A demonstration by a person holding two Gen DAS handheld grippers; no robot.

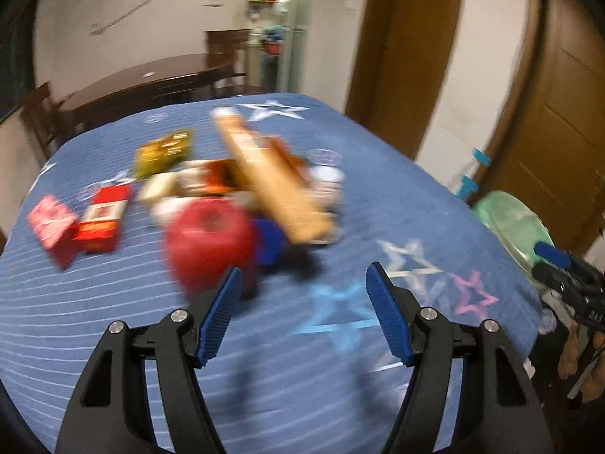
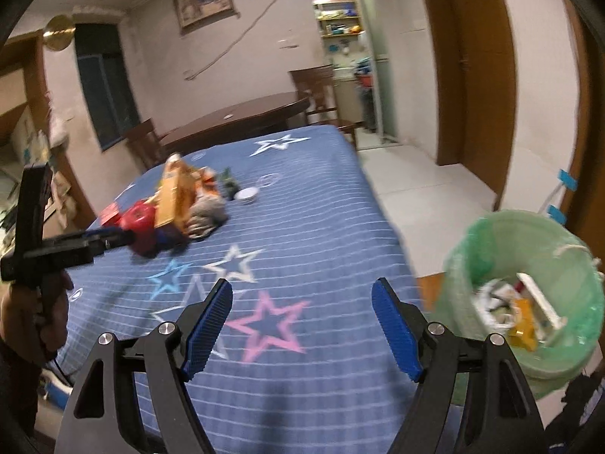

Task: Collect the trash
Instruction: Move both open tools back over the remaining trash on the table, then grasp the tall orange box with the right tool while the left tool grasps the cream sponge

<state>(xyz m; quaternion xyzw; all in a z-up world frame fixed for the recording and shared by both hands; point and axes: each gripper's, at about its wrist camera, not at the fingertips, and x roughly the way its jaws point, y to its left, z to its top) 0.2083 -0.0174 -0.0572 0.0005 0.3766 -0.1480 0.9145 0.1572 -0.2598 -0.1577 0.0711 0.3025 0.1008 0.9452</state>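
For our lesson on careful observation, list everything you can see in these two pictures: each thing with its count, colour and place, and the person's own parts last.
table: one, blue striped cloth with stars, centre.
red round thing: one, red, blurred, front of the pile.
long box: one, tan, leaning on the pile.
red packets: two, red and white, left of the pile.
yellow-brown packet: one, behind the pile.
small white dish: one, right of the pile.
bin: one, green bag liner, beside the table's right edge, scraps inside.
dark wooden table: one, background, chairs around it.
framed picture: one, on the far wall.
left hand-held gripper: one, black with blue pads, open, empty.
right hand-held gripper: one, same colours, open, empty.
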